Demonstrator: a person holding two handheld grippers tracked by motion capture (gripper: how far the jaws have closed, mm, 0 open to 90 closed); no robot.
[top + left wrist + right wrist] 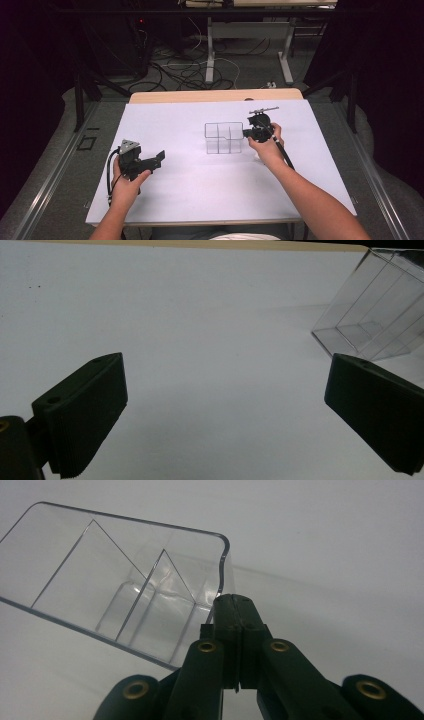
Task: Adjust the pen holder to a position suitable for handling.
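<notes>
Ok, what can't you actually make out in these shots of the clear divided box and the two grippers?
- Right gripper, right gripper view: the jaws meet at the clear box wall; the pinched spot is hidden by them.
- Clear box, left gripper view: cut off by the right and top edges.
- Left gripper, high view: jaw gap too small to judge.
- Box contents, high view: too small to tell.

A clear, colourless plastic box [223, 138] stands on a plain white worktop [190, 185] edged in pale wood. Both the left hand-held gripper [159, 157] and the right hand-held gripper [246, 132] are black, the left topped by a grey plate.
</notes>
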